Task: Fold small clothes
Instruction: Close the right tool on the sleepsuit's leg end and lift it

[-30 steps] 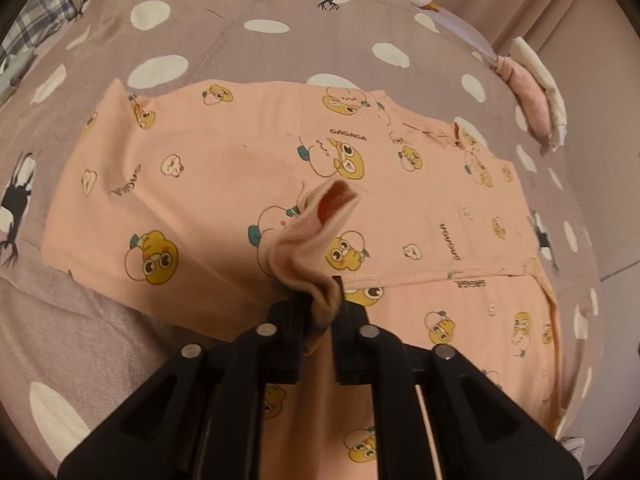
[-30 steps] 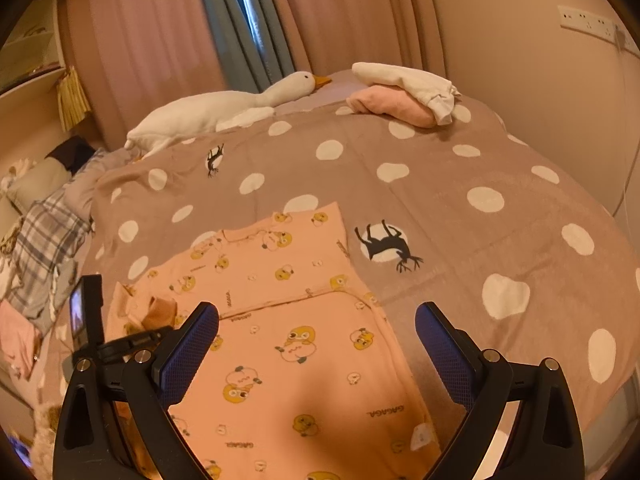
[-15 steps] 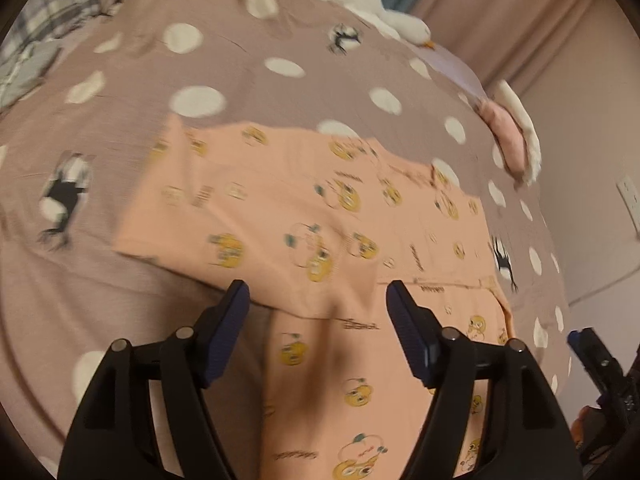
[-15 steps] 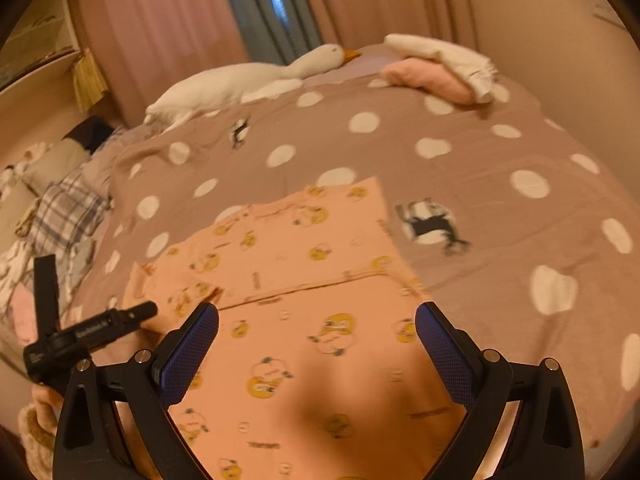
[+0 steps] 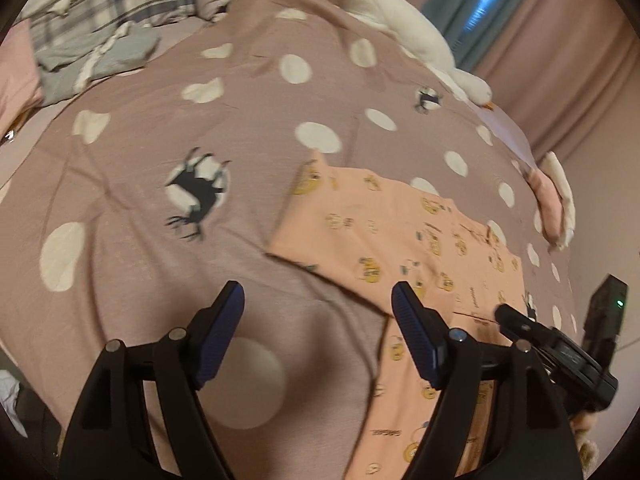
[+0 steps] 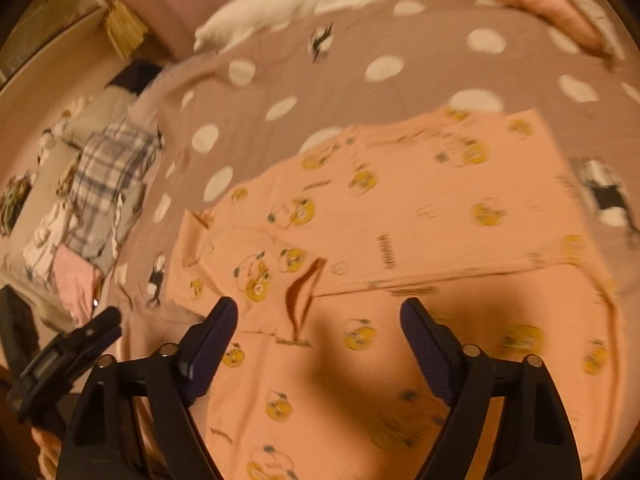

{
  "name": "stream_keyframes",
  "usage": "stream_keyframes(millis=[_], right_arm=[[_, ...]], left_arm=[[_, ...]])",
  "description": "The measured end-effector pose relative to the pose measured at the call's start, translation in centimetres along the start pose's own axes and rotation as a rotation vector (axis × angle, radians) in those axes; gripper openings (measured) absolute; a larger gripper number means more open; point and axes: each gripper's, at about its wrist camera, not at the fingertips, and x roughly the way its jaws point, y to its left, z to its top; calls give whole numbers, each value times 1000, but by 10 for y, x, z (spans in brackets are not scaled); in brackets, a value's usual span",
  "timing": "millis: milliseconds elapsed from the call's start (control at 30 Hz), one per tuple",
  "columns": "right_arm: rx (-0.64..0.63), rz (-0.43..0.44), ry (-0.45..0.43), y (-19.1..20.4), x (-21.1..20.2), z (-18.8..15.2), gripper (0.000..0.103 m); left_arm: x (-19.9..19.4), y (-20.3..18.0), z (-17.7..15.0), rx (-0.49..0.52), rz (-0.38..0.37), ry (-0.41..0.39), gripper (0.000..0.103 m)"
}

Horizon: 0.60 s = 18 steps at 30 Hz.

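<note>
Spotted bedspread (image 5: 160,80); peach garment (image 6: 400,220) flat under right tool (image 6: 320,332), unheld.

A home bedroom: a bed (image 5: 168,92) under a polka-dot duvet, a plush goose (image 5: 404,28) by pink curtains (image 5: 560,40), and plaid bedding (image 6: 108,168) heaped aside.

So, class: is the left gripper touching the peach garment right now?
Apart. In the left wrist view the left gripper stands open with only bedspread between its fingers; the peach garment lies ungripped.
</note>
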Motion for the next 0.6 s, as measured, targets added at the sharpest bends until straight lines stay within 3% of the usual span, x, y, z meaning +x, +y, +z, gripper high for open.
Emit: stream_keyframes(millis=[267, 400, 500, 533, 600], right_arm=[[-99, -94, 123, 29, 50, -2, 53], [-159, -156, 135, 39, 60, -1, 43], [-195, -172, 144, 42, 59, 1, 27], [-208, -169, 146, 44, 57, 2, 10], [-240, -171, 136, 49, 50, 3, 7]], left_arm=[[-14, 18, -2, -29, 30, -23, 76], [-15, 23, -3, -44, 30, -27, 76], [-15, 24, -5, -43, 26, -23, 76], [-14, 24, -5, -41, 26, -21, 76], [-12, 23, -5, -36, 27, -15, 76]])
